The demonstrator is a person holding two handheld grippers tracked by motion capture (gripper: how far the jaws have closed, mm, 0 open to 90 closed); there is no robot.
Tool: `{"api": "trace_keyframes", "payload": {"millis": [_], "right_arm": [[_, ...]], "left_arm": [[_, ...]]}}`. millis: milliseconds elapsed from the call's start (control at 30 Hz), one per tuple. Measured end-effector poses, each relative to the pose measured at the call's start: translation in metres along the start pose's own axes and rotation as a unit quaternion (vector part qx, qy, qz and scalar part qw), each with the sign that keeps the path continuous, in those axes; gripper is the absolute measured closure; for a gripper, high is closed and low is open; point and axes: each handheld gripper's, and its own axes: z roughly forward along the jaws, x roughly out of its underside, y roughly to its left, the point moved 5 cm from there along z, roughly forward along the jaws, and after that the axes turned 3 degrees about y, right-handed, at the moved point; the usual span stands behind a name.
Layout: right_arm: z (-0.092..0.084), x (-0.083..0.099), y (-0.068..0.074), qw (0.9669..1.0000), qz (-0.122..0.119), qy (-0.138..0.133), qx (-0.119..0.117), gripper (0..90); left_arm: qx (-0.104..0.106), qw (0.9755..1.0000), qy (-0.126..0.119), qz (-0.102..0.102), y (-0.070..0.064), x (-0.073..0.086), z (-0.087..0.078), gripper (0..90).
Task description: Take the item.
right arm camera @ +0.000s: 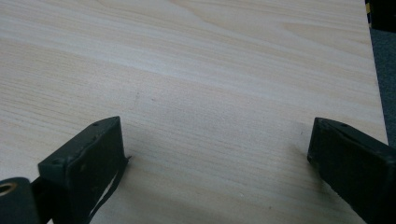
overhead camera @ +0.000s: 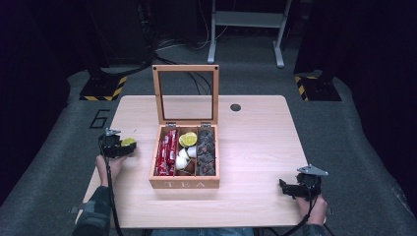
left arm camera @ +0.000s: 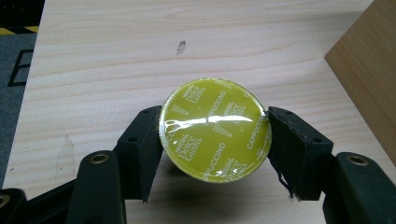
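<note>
Fingers of the left gripper are clenched on a yellow-green coffee capsule, one pad against each side of its foil lid, which faces up at the camera. From above, that gripper sits at the left edge of the surface, just left of the wooden tea box, with the capsule at its tip pointing toward the box.

My read is that the capsule is mid-transfer between the box and the bare wood beside it; which way it is headed I cannot tell. It looks low over the wood, though whether it touches is unclear. If it is to be put down here, the next move needs a level lowering and then a clean release so the round body does not roll. If it belongs in the box, it must be lifted over the side wall into the middle compartment, where other capsules lie.

The left forearm comes straight up from the near edge, wrist level. The right gripper rests idle near the front right corner, its fingers released and spread wide with bare wood between them.
</note>
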Motion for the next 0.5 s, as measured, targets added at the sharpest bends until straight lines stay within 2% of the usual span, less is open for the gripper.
{"api": "trace_keyframes", "payload": {"millis": [200,333,467,500], "right_arm": [[0.0000,0.0000,0.0000,1.0000,0.000,0.000,0.000,3.3],[0.0000,0.0000,0.0000,1.0000,0.000,0.000,0.000,3.4],[-0.0001,0.0000,0.0001,1.0000,0.000,0.000,0.000,3.4],[-0.0001,0.0000,0.0001,1.0000,0.000,0.000,0.000,3.5]], "left_arm": [[-0.003,1.0000,-0.003,0.000,-0.0006,-0.0002,0.0004,37.4],[0.004,1.0000,0.004,0.000,-0.0006,0.0007,-0.0009,35.8],[0.005,1.0000,0.005,-0.004,-0.0010,0.0007,-0.0049,26.6],[0.006,1.0000,0.008,0.001,-0.0021,-0.0001,-0.0094,24.5]]}}
